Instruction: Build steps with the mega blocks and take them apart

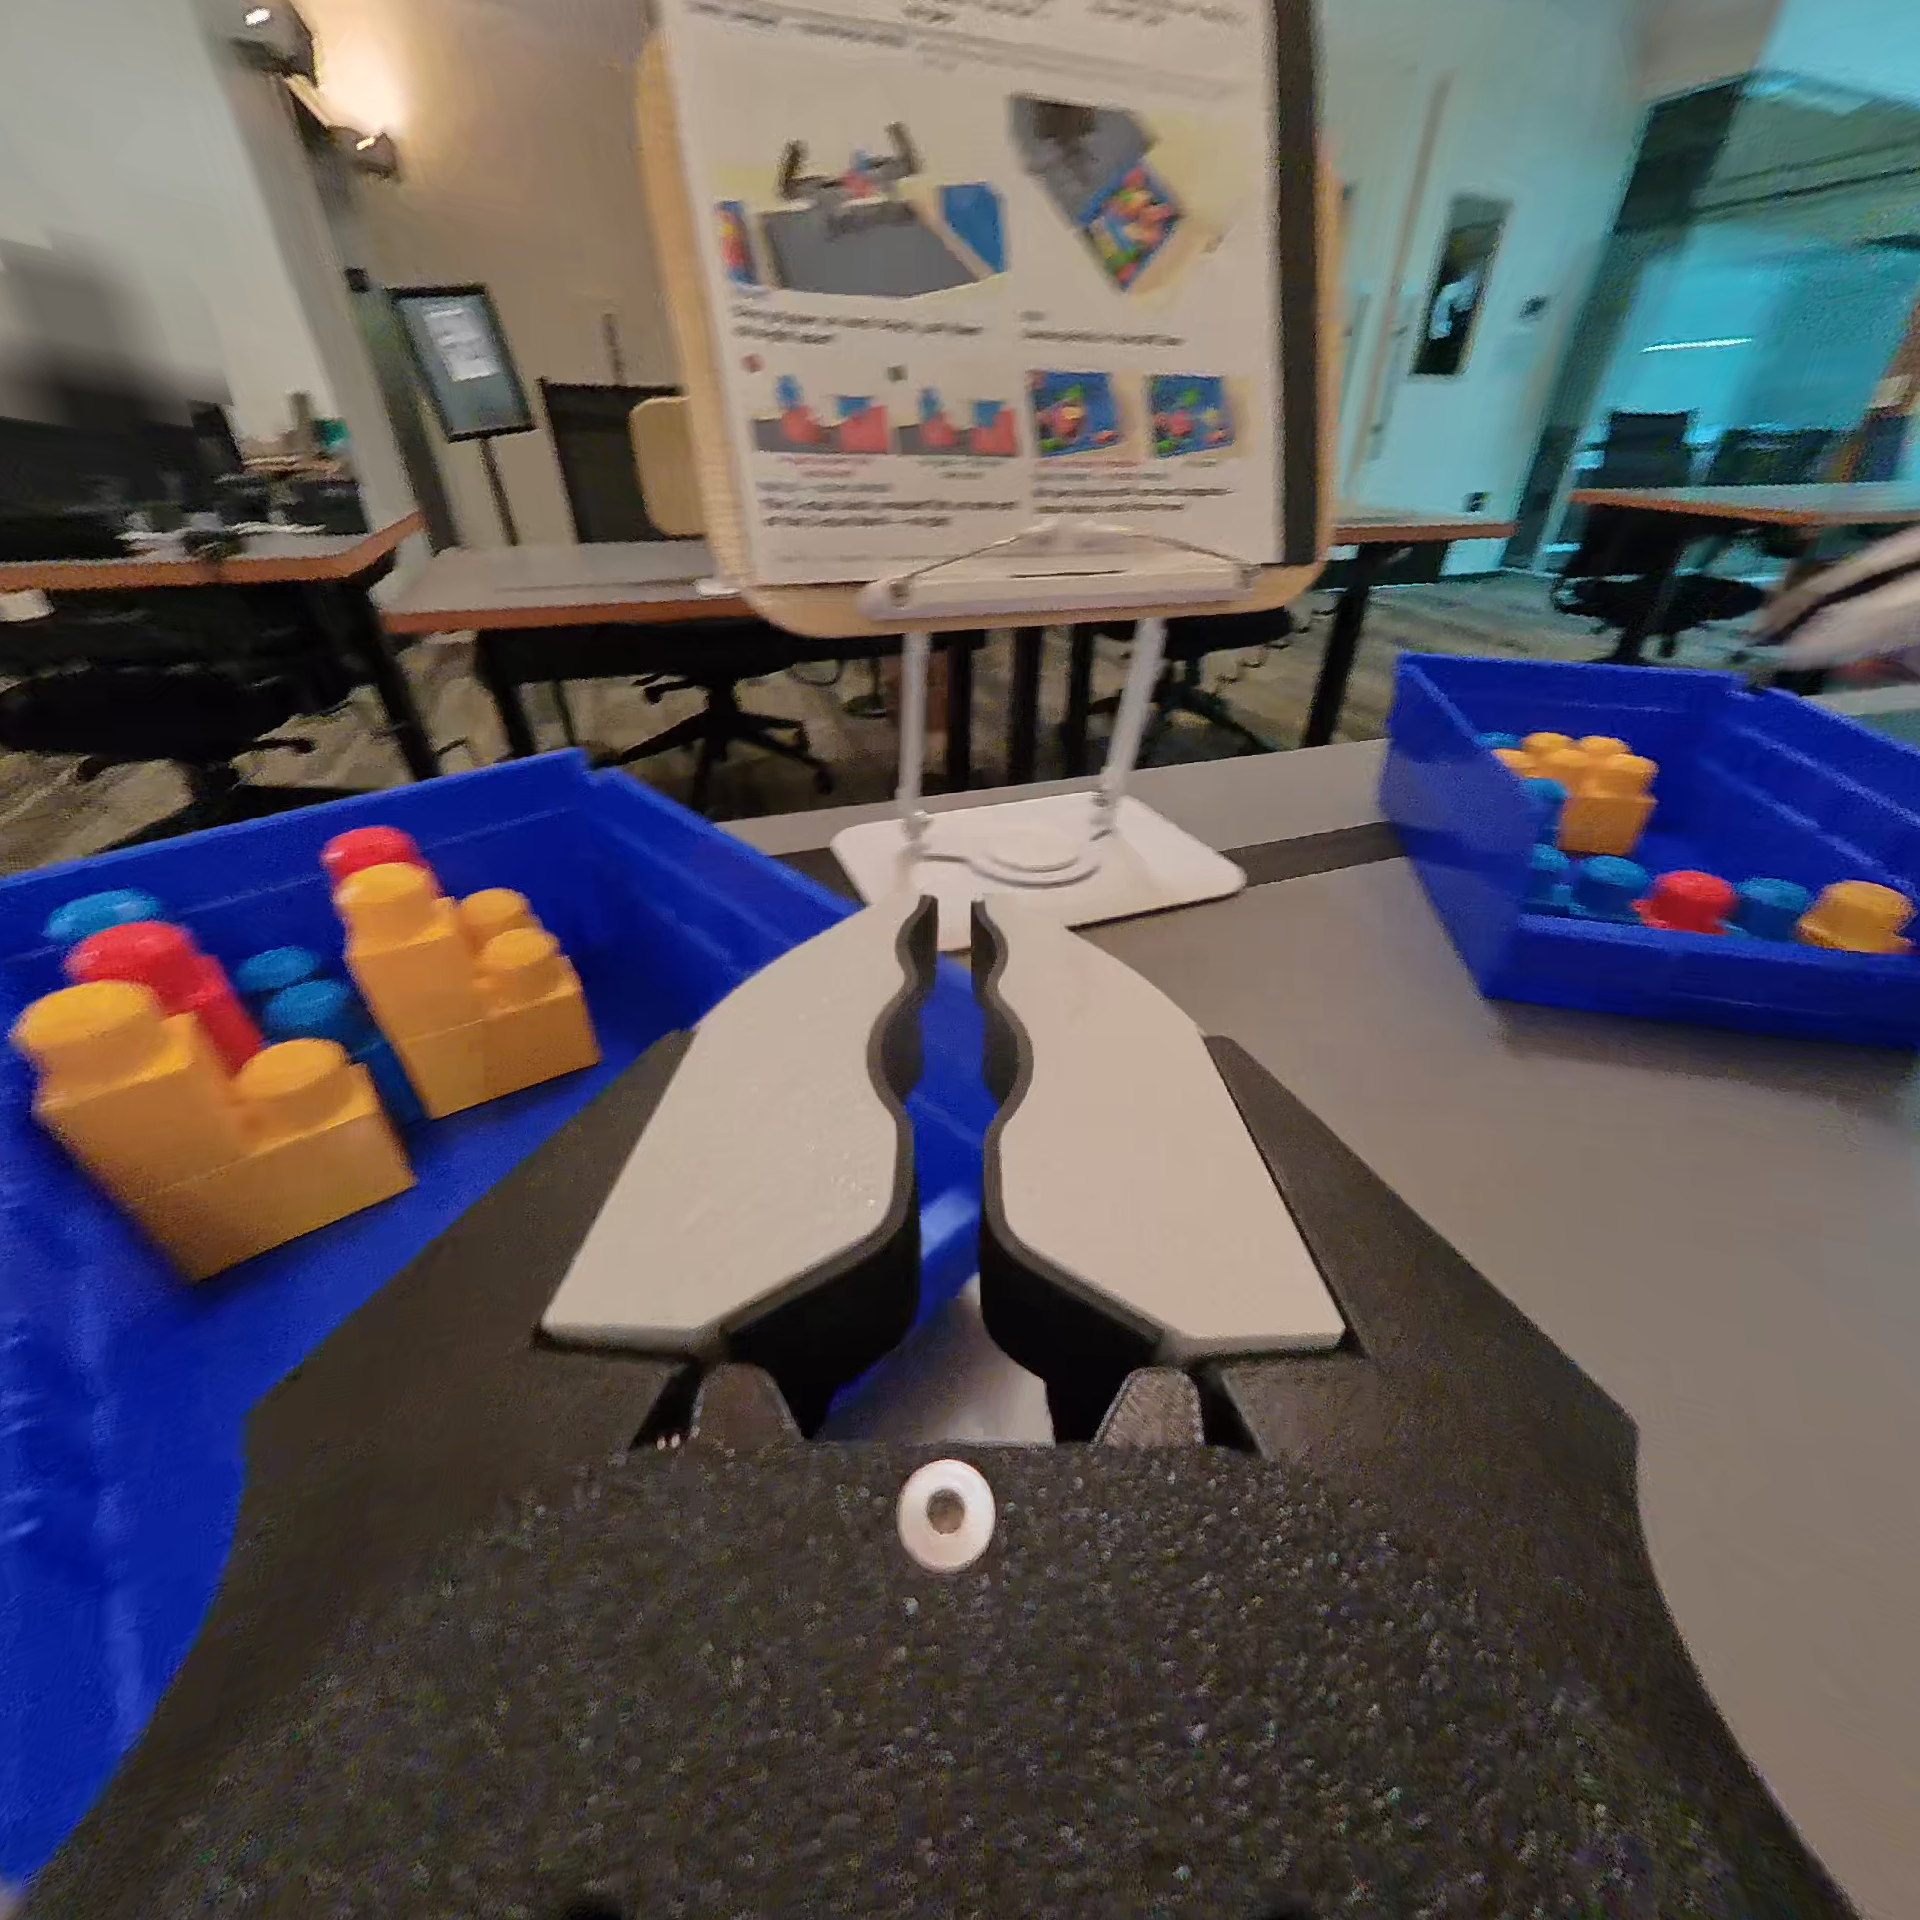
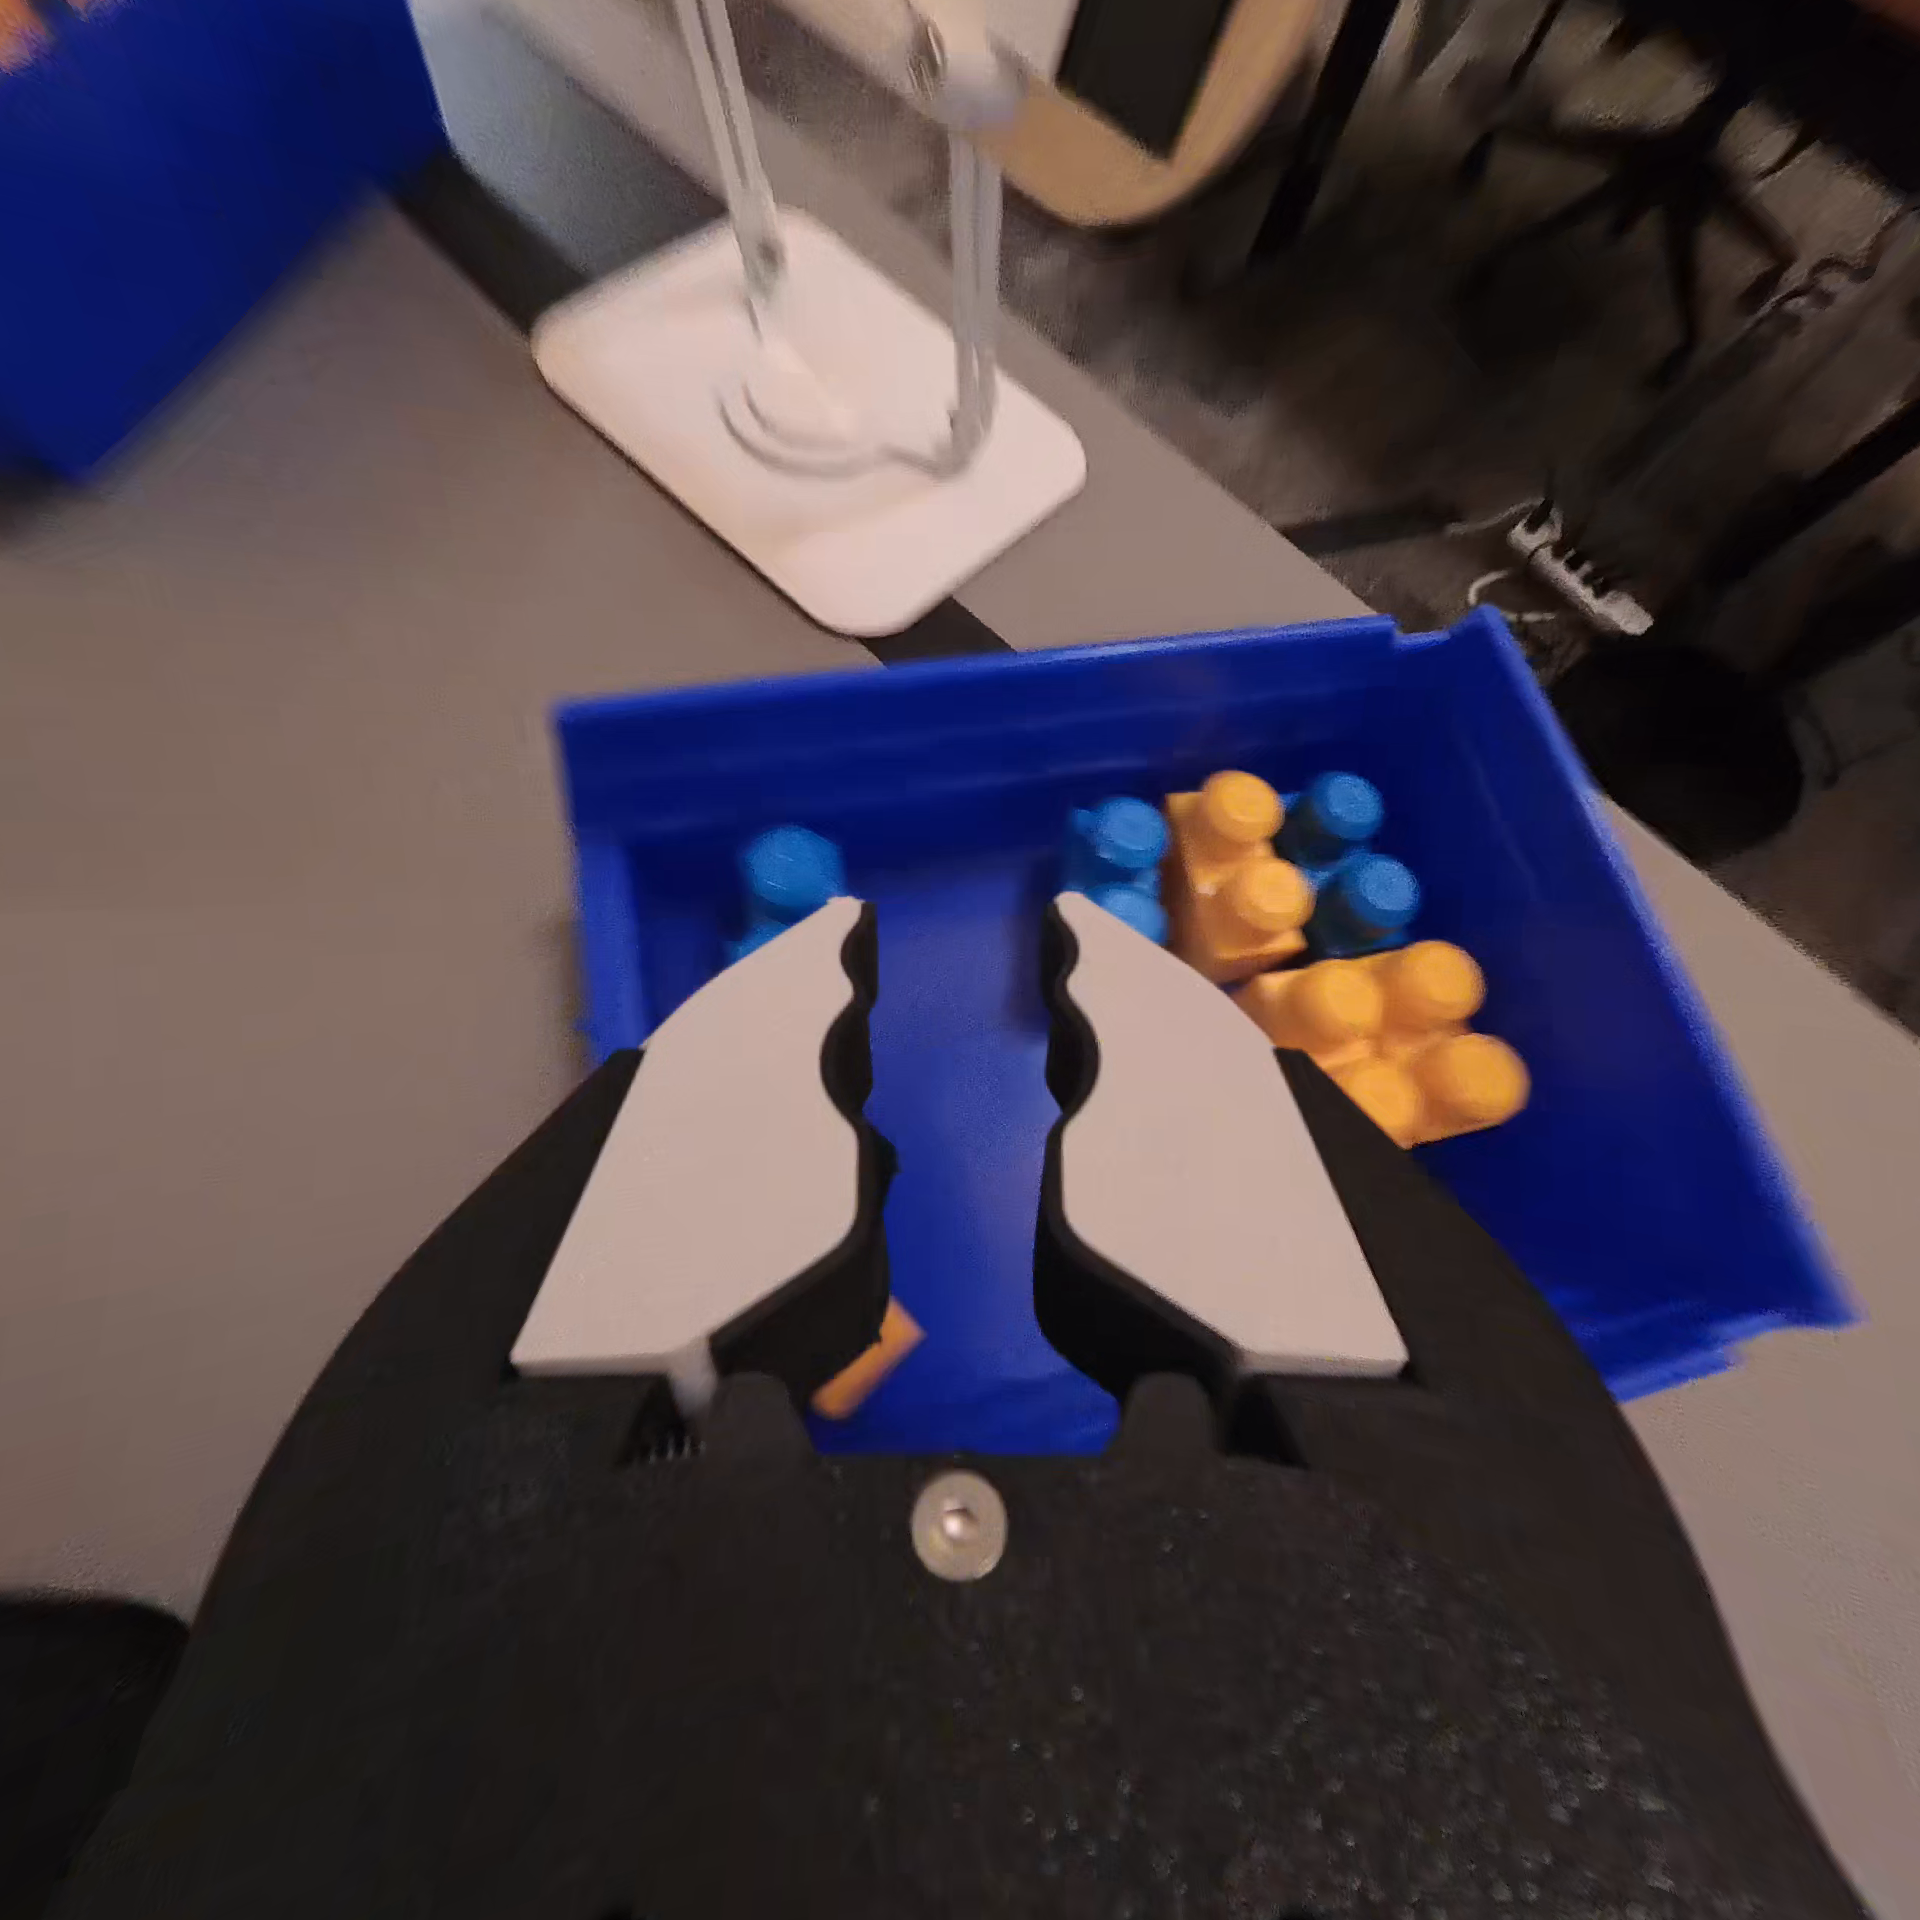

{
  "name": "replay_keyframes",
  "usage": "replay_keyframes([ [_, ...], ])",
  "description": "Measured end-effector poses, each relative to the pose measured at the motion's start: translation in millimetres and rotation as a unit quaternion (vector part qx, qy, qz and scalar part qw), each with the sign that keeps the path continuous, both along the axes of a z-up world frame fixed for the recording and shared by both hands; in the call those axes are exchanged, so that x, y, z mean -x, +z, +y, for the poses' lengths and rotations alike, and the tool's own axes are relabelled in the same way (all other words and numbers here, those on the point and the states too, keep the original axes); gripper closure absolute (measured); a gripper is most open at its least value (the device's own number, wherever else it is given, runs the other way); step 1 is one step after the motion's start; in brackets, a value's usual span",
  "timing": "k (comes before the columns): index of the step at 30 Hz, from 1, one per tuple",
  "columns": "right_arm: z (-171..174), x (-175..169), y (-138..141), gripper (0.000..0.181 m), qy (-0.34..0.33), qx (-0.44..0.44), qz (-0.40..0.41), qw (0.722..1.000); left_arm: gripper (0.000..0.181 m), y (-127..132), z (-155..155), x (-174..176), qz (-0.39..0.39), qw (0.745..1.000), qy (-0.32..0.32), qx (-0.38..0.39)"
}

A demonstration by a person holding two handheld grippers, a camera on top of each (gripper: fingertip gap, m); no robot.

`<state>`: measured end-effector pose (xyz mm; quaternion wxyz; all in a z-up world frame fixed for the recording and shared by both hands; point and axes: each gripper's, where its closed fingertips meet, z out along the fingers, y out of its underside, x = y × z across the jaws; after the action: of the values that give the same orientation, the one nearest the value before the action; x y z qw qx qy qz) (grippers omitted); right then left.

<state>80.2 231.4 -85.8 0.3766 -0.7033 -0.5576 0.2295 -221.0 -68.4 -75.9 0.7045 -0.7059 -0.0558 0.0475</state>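
My left gripper (image 1: 954, 920) is nearly shut and empty, over the right edge of a blue bin (image 1: 665, 831). That bin holds orange blocks (image 1: 208, 1122), a second orange stack (image 1: 468, 997), red blocks (image 1: 177, 977) and blue blocks (image 1: 301, 997). A second blue bin (image 1: 1662, 966) at the right holds an orange block (image 1: 1590, 790), a red block (image 1: 1688, 899) and blue blocks. My right gripper (image 2: 961, 925) is open and empty above that bin (image 2: 1039, 717), over its bare floor between a blue block (image 2: 790, 873) and orange blocks (image 2: 1392, 1029).
A white stand base (image 1: 1039, 862) with an instruction board (image 1: 987, 291) sits at the table's far edge; it also shows in the right wrist view (image 2: 821, 436). Grey table (image 1: 1558, 1247) lies between the bins. Office tables and chairs stand behind.
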Motion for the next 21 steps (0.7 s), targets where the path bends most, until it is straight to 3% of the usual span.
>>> replay_keyframes([
  [1,-19.8,0.8,2.3,0.152,-0.017,0.005,0.035,0.999,0.175,1.5,-1.8,11.5,-0.003,1.000,0.017,0.005],
  [7,-123.5,3.9,-4.3,0.156,-0.042,0.019,0.180,0.983,0.164,14.6,-15.2,81.6,0.037,0.989,0.125,0.067],
  [11,-172.5,11.1,-20.6,0.157,-0.024,0.046,0.216,0.975,0.151,4.8,-12.9,130.4,0.019,0.974,0.122,0.192],
  [16,-201.7,20.0,-49.7,0.157,0.007,0.059,0.196,0.979,0.141,-22.3,-8.4,189.0,-0.002,0.938,0.145,0.315],
  [21,-206.8,22.0,-56.8,0.157,0.017,0.058,0.187,0.981,0.134,-50.4,2.5,220.4,-0.035,0.911,0.161,0.378],
])
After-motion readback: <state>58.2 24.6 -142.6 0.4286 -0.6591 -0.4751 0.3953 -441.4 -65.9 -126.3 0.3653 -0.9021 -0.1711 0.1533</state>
